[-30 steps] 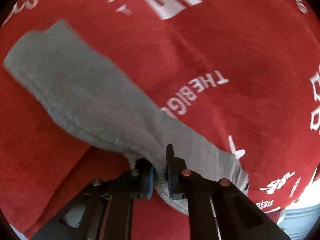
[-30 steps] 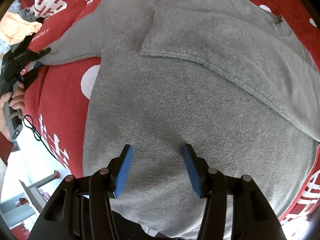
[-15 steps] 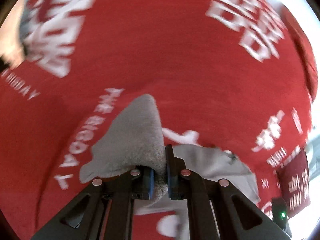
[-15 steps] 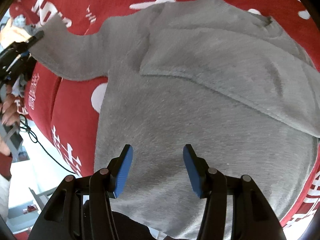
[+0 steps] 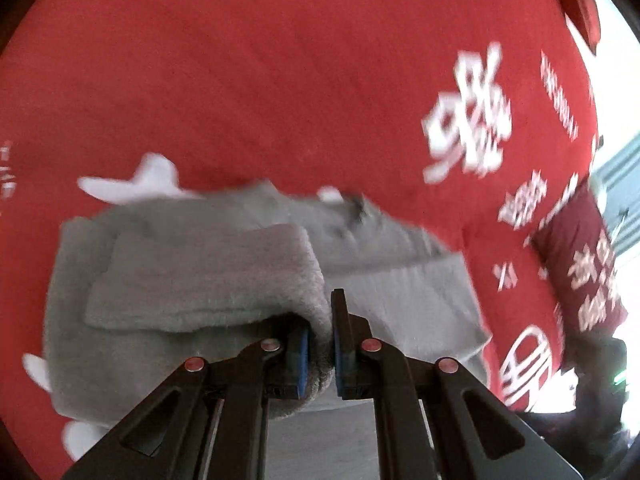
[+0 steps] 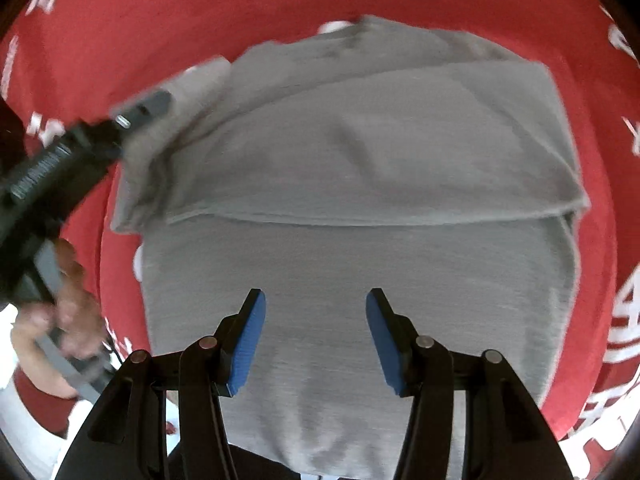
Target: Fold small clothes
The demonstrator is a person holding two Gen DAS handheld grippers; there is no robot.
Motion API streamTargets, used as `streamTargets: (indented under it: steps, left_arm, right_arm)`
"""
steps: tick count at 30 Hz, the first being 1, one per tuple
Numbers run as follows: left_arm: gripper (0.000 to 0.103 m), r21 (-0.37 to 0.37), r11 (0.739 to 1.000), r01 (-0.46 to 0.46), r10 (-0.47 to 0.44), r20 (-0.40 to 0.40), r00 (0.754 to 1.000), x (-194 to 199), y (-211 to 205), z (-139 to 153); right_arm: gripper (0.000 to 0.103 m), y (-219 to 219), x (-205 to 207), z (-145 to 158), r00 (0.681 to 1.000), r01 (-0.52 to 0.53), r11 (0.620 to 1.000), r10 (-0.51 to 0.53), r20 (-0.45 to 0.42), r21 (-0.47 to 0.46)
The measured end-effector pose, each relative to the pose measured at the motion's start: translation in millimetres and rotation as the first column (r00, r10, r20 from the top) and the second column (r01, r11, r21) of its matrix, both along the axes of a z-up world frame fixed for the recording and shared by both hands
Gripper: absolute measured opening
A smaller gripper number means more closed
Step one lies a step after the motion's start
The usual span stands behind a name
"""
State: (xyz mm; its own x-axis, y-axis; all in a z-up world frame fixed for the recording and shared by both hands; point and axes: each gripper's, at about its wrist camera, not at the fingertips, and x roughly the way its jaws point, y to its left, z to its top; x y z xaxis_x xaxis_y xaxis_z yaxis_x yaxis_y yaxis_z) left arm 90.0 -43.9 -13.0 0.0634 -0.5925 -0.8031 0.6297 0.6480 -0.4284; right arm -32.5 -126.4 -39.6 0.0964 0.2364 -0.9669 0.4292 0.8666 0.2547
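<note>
- Left wrist view: left tongs (image 5: 320, 348) at bottom centre, nearly closed, pinching the cuff end of a grey sleeve (image 5: 208, 280). Sleeve is lifted over the grey sweater (image 5: 400, 292), which lies lower-middle on the red cloth (image 5: 280, 60) with white print covering the surface. Frame is blurry.
- Right wrist view: right tongs (image 6: 316, 336) at bottom centre, about half open, nothing between the pads, hanging over the sweater body (image 6: 360, 280). Sweater fills the centre; one folded flap (image 6: 380, 148) already lies across its upper part. Left tongs come in from the upper left, a hand (image 6: 68, 304) on the handle at left edge.
- Risks: thin pinch on the cuff could slip and the sleeve drop short or crooked; pulling the sleeve could drag the body, since the right tongs are not visibly pinning it.
- Containers: none seen.
</note>
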Motion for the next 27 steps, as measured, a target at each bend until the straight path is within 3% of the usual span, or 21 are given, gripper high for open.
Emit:
streamTargets:
  steps: [5, 8, 10, 11, 12, 15, 19, 23, 26, 27]
  left_arm:
    - [0.011, 0.169, 0.985, 0.041, -0.052, 0.063, 0.997, -36.8, -26.9, -24.9]
    - [0.014, 0.206, 0.977, 0.051, -0.075, 0.112, 0.991, -45.4, -23.8, -18.0]
    - [0.05, 0.211, 0.976, 0.059, -0.09, 0.139, 0.986, -48.5, -17.7, -7.2]
    - [0.076, 0.212, 0.976, 0.054, -0.092, 0.171, 0.981, -50.6, -11.7, 0.9]
    - [0.083, 0.218, 0.975, 0.046, -0.093, 0.209, 0.973, -51.9, -5.1, 8.4]
    - [0.083, 0.236, 0.971, 0.034, -0.095, 0.251, 0.963, -49.0, 17.8, 26.9]
    - [0.083, 0.278, 0.957, -0.085, 0.007, 0.27, 0.963, -32.2, 65.1, 34.6]
    - [0.083, 0.361, 0.912, -0.196, 0.098, 0.273, 0.957, -8.9, 119.7, 20.3]
    - [0.083, 0.406, 0.885, -0.229, 0.139, 0.238, 0.961, 2.3, 140.7, -0.4]
    - [0.083, 0.409, 0.882, -0.235, 0.151, 0.228, 0.962, 4.8, 146.9, -5.7]
  right_arm:
    - [0.057, -28.9, -11.3, -3.4, 0.999, 0.041, 0.999, -0.041, -0.004, 0.004]
    - [0.057, -33.5, -9.4, -3.3, 0.999, 0.05, 0.999, -0.05, 0.009, 0.007]
    - [0.057, -38.0, -4.9, 1.7, 0.998, 0.048, 0.999, -0.048, 0.026, 0.006]
    - [0.057, -39.1, 0.3, 3.5, 0.998, 0.045, 0.999, -0.045, 0.036, 0.002]
    - [0.057, -39.6, 6.7, 8.2, 0.998, 0.038, 0.999, -0.038, 0.052, -0.003]
    - [0.057, -33.4, 27.9, 20.6, 0.996, -0.008, 0.999, 0.011, 0.09, -0.032]
    - [0.057, -2.2, 66.8, 38.6, 0.975, -0.147, 0.983, 0.162, 0.153, -0.105]
    - [0.057, 60.1, 105.7, 44.5, 0.904, -0.347, 0.916, 0.384, 0.187, -0.202]
    - [0.057, 116.8, 126.4, 25.9, 0.815, -0.511, 0.797, 0.569, 0.114, -0.322]
    - [0.057, 135.7, 130.3, 16.0, 0.771, -0.567, 0.726, 0.634, 0.06, -0.39]
